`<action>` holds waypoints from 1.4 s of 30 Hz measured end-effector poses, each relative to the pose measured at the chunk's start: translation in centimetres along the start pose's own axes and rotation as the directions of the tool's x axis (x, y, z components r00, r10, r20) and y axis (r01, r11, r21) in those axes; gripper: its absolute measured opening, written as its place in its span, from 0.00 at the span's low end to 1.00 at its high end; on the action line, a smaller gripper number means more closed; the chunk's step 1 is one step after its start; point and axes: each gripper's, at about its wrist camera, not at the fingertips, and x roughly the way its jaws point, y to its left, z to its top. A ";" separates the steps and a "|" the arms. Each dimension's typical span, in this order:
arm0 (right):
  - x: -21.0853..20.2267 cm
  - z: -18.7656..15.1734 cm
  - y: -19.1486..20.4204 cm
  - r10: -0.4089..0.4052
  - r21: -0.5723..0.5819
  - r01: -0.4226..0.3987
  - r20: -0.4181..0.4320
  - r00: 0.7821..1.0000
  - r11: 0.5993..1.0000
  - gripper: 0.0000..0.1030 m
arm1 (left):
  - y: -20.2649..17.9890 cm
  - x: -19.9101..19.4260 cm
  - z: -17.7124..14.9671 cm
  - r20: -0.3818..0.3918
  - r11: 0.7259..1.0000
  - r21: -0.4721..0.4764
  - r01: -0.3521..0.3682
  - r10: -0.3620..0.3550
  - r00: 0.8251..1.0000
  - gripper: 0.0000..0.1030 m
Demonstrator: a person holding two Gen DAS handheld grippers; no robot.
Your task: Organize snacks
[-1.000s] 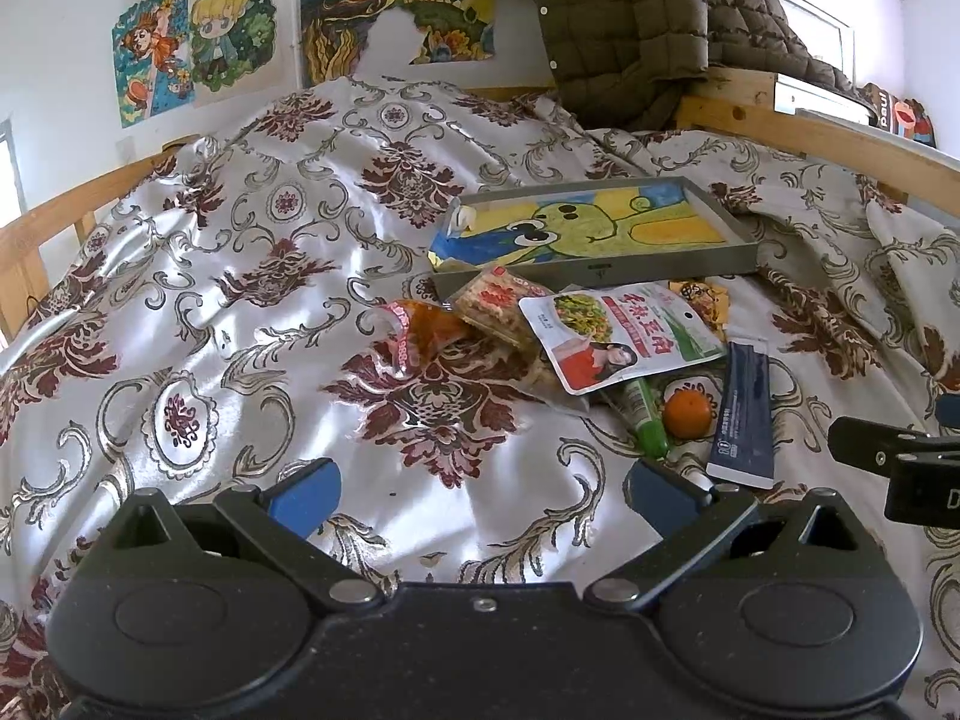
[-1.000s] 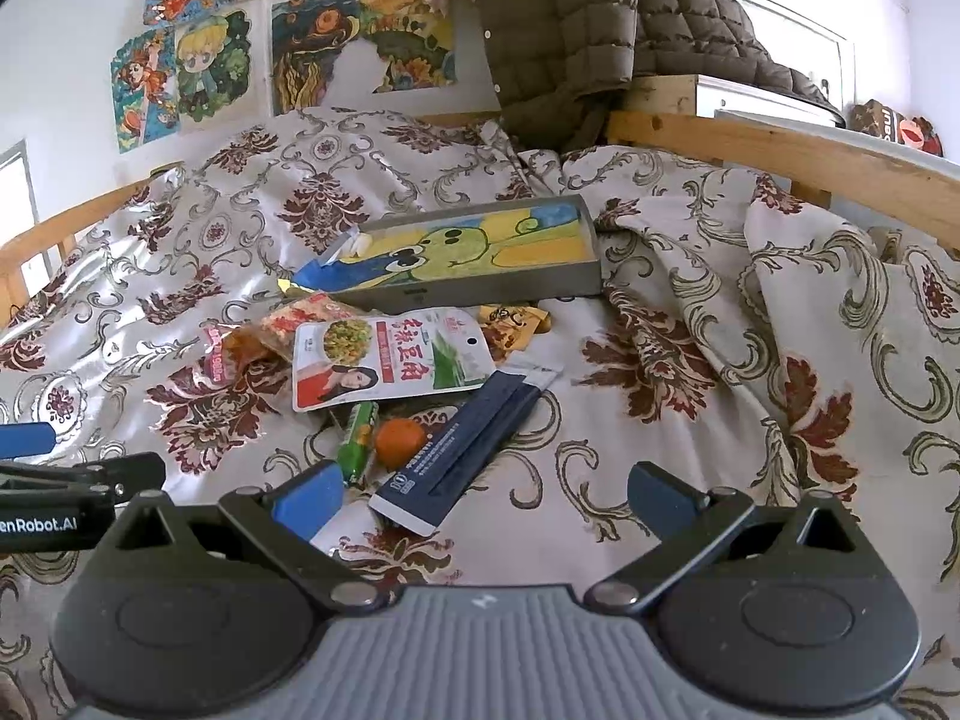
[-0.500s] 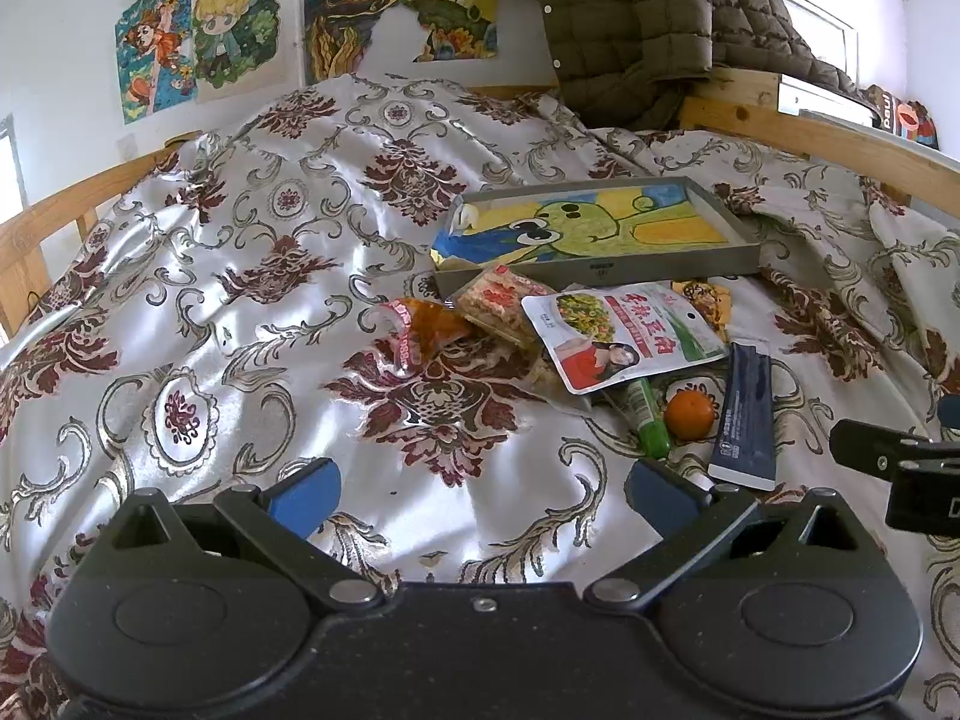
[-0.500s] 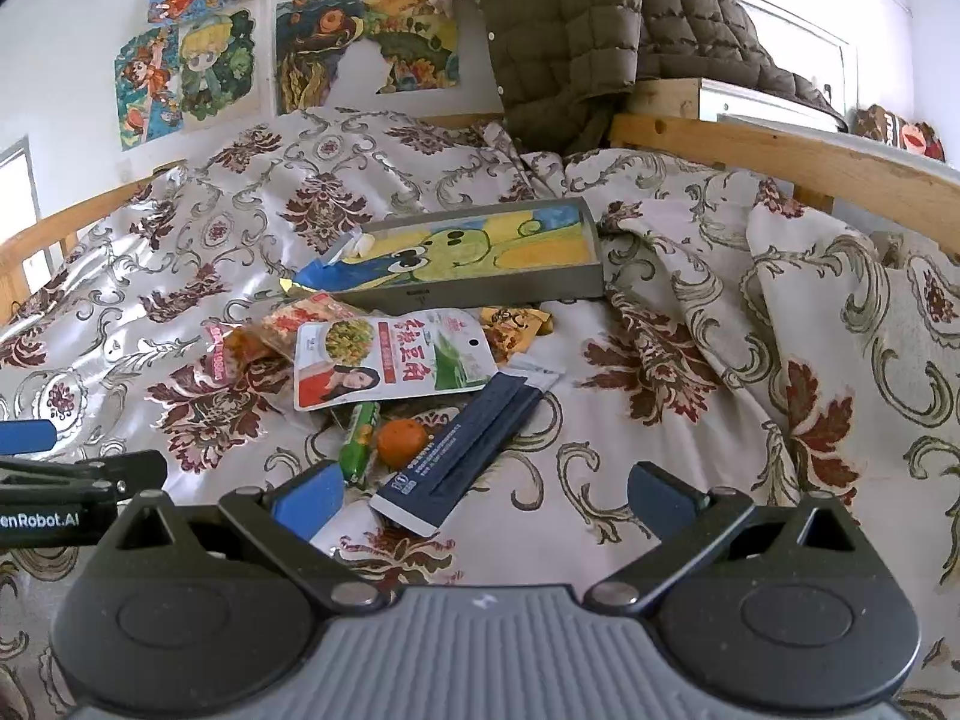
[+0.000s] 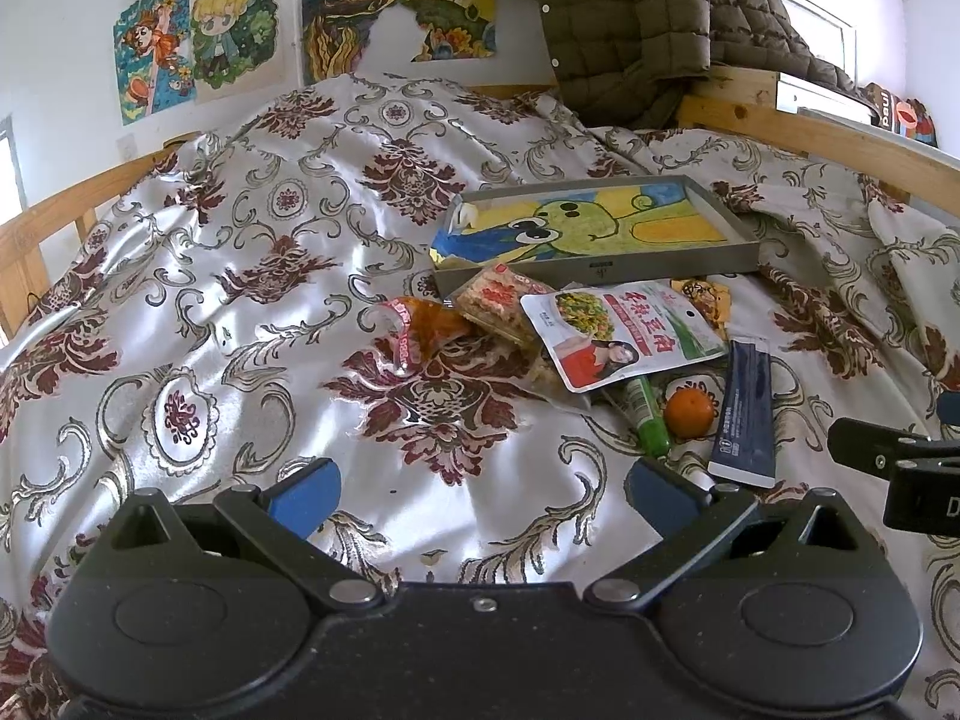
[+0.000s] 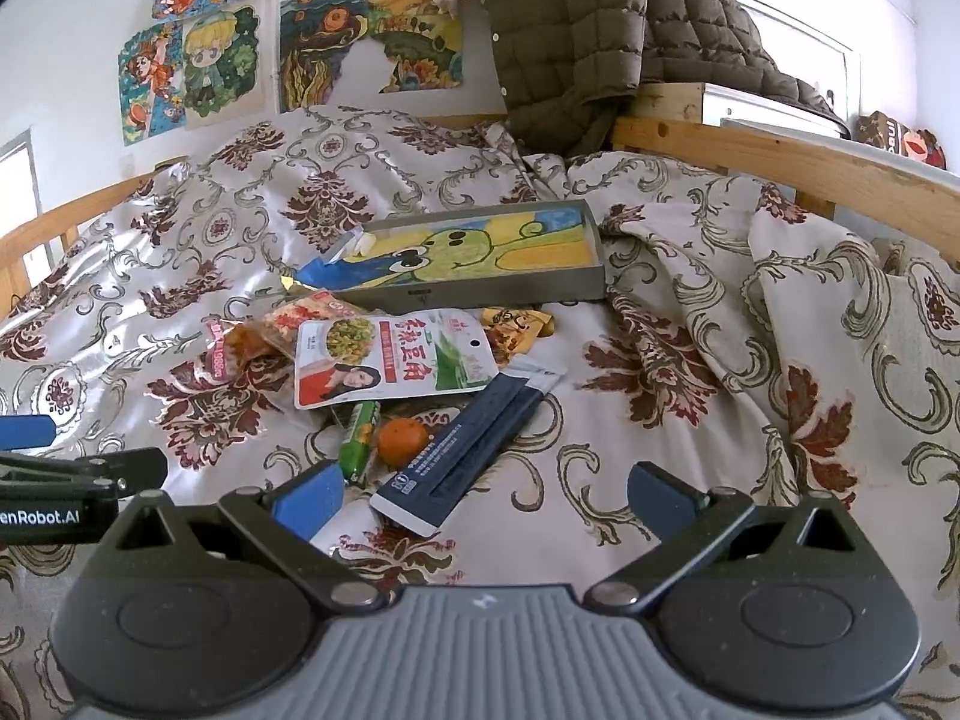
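Observation:
A grey tray [image 5: 600, 269] [image 6: 480, 297] with a cartoon drawing inside rests on the patterned bedspread. In front of it lies a snack pile: a white pouch [image 5: 618, 333] [image 6: 390, 360], an orange crinkled bag [image 5: 426, 330] [image 6: 240, 345], a cracker pack [image 5: 498, 300], a yellow packet [image 6: 516, 324], a green tube [image 5: 647, 417] [image 6: 358, 432], a small orange fruit [image 5: 689, 414] [image 6: 401, 441] and a dark blue packet [image 5: 744, 414] [image 6: 474, 447]. My left gripper [image 5: 480, 489] is open over bare bedspread. My right gripper [image 6: 483, 495] is open, near the blue packet's end.
A wooden bed rail [image 6: 780, 162] runs along the right and back. A brown quilted jacket [image 6: 576, 42] hangs over it. Posters [image 5: 234, 36] cover the wall. The bedspread bunches into folds [image 6: 810, 300] right of the tray.
Both views shift only slightly, edging a little closer to the snack pile. Nothing was grasped and the snacks lie as before.

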 end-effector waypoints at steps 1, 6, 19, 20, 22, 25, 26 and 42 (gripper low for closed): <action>0.0 0.0 0.0 -0.001 0.000 0.001 0.001 1.000 1.000 1.00 | 0.0 0.0 0.0 0.000 1.000 0.001 0.001 -0.001 1.000 0.99; 0.0 0.0 0.0 0.000 0.001 0.000 0.001 1.000 1.000 1.00 | 0.0 0.0 0.0 0.003 1.000 0.000 0.002 -0.002 1.000 0.99; -0.2 0.4 0.0 0.002 0.001 -0.002 0.008 1.000 1.000 1.00 | -0.2 0.3 -0.2 0.000 1.000 0.007 -0.002 0.002 1.000 0.99; -0.2 0.4 0.0 0.003 0.001 -0.003 0.007 1.000 1.000 1.00 | -0.2 0.3 -0.2 -0.001 1.000 0.007 -0.002 0.002 1.000 0.99; -0.2 0.4 0.0 0.001 0.001 -0.001 0.008 1.000 1.000 1.00 | -0.2 0.3 -0.3 -0.001 1.000 0.007 -0.003 0.003 1.000 0.99; -0.3 0.5 0.0 -0.004 0.006 0.004 0.009 1.000 1.000 1.00 | -0.2 0.6 -0.2 -0.008 1.000 0.008 -0.007 0.007 1.000 0.99; -0.3 0.6 0.0 -0.003 0.012 0.003 0.014 1.000 1.000 1.00 | -0.1 0.8 -0.1 -0.014 1.000 0.008 -0.006 0.007 1.000 0.99; 4.1 0.5 -2.6 0.054 0.126 -0.057 0.024 0.998 0.990 1.00 | -0.9 7.4 6.0 -0.026 0.961 0.233 0.151 -0.149 0.988 0.99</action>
